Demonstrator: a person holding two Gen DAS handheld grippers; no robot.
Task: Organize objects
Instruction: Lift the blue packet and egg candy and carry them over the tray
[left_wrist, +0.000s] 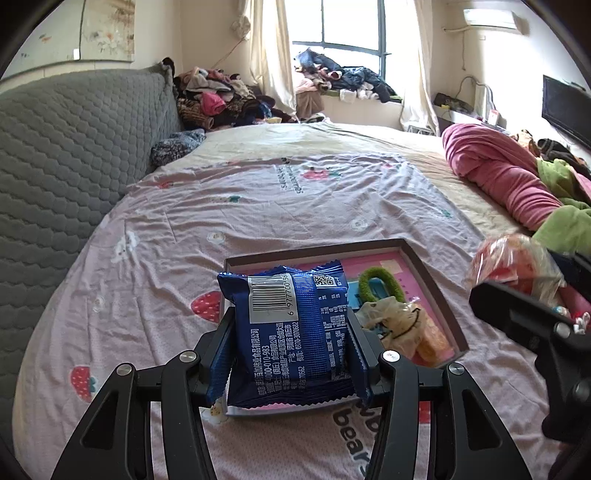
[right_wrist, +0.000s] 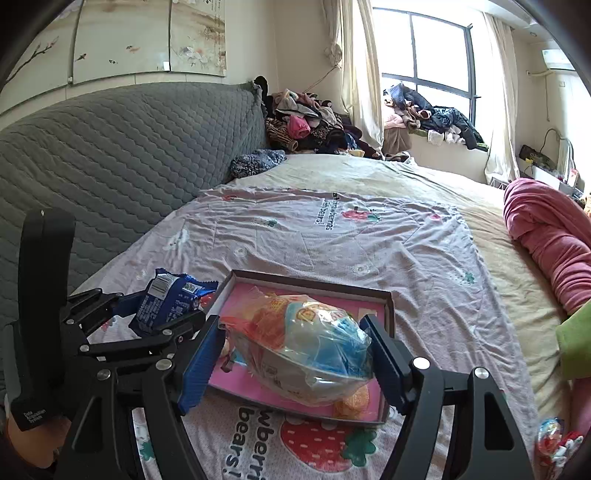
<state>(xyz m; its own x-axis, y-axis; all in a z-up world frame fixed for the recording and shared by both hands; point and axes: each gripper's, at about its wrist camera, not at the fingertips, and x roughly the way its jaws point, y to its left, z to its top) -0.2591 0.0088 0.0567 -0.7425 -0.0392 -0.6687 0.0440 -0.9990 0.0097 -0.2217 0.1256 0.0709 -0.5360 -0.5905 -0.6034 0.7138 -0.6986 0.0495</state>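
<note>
At lower centre, the left gripper (left_wrist: 291, 332) pinched a blue snack packet (left_wrist: 291, 332) above the shallow box (left_wrist: 424, 269) on the bed. The right gripper (right_wrist: 295, 354) clamped a crinkly plastic bag (right_wrist: 299, 350); both looked light, soft and slippery, best gripped mid-body.

- The left tongs (left_wrist: 291, 339) clamp a blue snack packet (left_wrist: 291, 332) by its sides, barcode face up.
- Beneath it a shallow box (left_wrist: 436, 288) with a pink floor lies on the strawberry-print bedsheet (left_wrist: 258, 206).
- A green hair tie (left_wrist: 380, 284) and a crumpled clear wrapper (left_wrist: 391, 321) lie inside the box.
- At the right edge, the right tongs (left_wrist: 524, 295) carry a clear plastic bag (left_wrist: 513, 266).
</note>
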